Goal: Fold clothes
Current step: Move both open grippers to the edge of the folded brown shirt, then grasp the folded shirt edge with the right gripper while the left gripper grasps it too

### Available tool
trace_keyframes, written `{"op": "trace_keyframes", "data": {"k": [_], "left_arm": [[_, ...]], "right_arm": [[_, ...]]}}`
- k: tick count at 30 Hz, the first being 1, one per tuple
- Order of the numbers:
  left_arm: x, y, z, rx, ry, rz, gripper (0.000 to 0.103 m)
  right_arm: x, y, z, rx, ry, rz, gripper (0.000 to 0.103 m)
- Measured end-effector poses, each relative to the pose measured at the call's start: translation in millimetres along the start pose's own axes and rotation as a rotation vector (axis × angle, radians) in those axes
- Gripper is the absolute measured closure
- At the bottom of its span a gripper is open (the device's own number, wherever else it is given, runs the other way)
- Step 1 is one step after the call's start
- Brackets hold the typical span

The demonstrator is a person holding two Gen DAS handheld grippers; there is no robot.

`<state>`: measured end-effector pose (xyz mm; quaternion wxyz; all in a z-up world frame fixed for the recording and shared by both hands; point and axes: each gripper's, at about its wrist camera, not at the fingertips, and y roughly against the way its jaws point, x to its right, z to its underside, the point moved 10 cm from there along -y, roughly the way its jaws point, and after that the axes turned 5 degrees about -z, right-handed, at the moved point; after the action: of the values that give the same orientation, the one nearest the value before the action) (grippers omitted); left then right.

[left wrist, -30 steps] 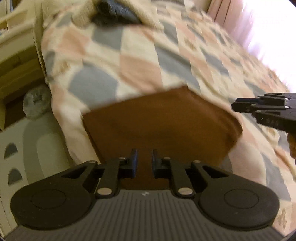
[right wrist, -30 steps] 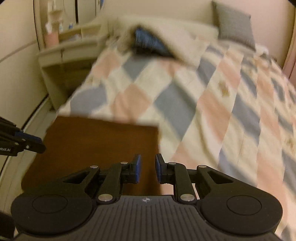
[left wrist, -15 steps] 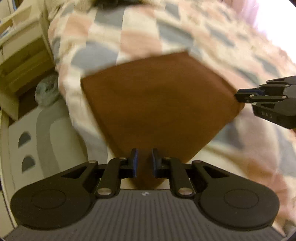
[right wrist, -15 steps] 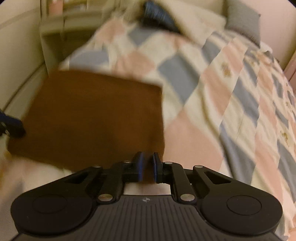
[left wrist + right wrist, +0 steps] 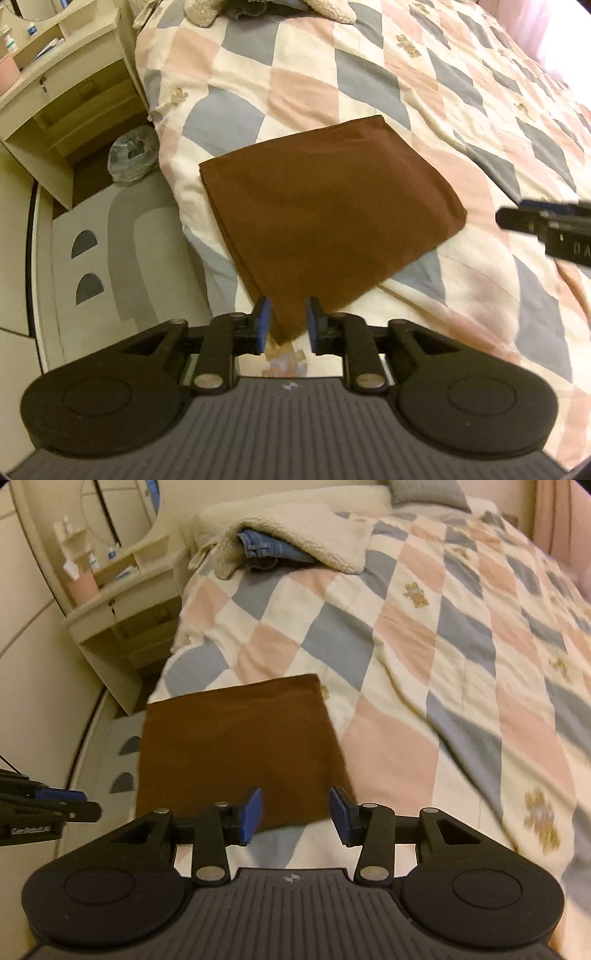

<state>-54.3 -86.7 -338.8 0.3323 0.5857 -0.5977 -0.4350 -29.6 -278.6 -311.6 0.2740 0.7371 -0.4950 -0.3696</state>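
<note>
brown folded cloth rectangle (image 5: 325,206) lain flat on checked quilt (image 5: 480,110) | near corner framed by left gripper (image 5: 287,325), parted, empty | right gripper (image 5: 295,816) spread wide, empty

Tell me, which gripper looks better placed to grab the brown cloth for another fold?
Probably the left gripper: a corner of the brown cloth lies between its open fingers. The right gripper is open too, at the near edge, with no corner between its fingers.
</note>
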Motion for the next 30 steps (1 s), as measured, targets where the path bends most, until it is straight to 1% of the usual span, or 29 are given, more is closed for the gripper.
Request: {"op": "trace_keyframes", "data": {"k": [3, 6, 9, 11, 12, 13, 14, 16, 18, 20, 23, 25, 27, 30], "left_arm": [[2, 10, 4, -0.021, 0.012, 0.000, 0.084], [3, 14, 6, -0.026, 0.009, -0.007, 0.082], [4, 14, 9, -0.029, 0.002, -0.012, 0.077], [3, 10, 15, -0.023, 0.004, 0.000, 0.074], [3, 7, 18, -0.021, 0.004, 0.005, 0.073], [3, 5, 21, -0.018, 0.005, 0.011, 0.069], [2, 3, 24, -0.013, 0.010, 0.023, 0.064], [-7, -4, 33, 0.019, 0.071, 0.121, 0.062], [-26, -18, 33, 0.023, 0.191, 0.215, 0.062], [-45, -32, 32, 0.025, 0.305, 0.304, 0.059], [-51, -60, 23, 0.017, 0.355, 0.356, 0.057], [-56, -79, 17, 0.012, 0.389, 0.390, 0.056], [-61, -98, 11, 0.007, 0.422, 0.425, 0.056], [-68, -126, 2, -0.001, 0.472, 0.476, 0.056]], "right_arm": [[-5, 10, 8, -0.005, -0.008, -0.006, 0.059], [-6, 16, 12, -0.007, -0.011, -0.009, 0.059], [-5, 16, 12, -0.004, -0.011, -0.008, 0.056], [-4, 12, 14, -0.014, -0.008, -0.009, 0.054], [-2, 9, 16, -0.023, -0.005, -0.011, 0.051], [-1, 6, 18, -0.034, -0.001, -0.018, 0.047], [1, 1, 21, -0.048, 0.005, -0.027, 0.045], [8, -10, 26, -0.076, 0.014, -0.040, 0.042], [19, -21, 27, -0.097, 0.011, -0.047, 0.042], [31, -33, 21, -0.097, -0.017, -0.066, 0.042], [47, -51, 1, -0.074, -0.088, -0.117, 0.039], [56, -65, -16, -0.057, -0.128, -0.155, 0.033], [63, -80, -31, -0.054, -0.163, -0.191, 0.033], [71, -104, -44, -0.073, -0.211, -0.228, 0.032]]}}
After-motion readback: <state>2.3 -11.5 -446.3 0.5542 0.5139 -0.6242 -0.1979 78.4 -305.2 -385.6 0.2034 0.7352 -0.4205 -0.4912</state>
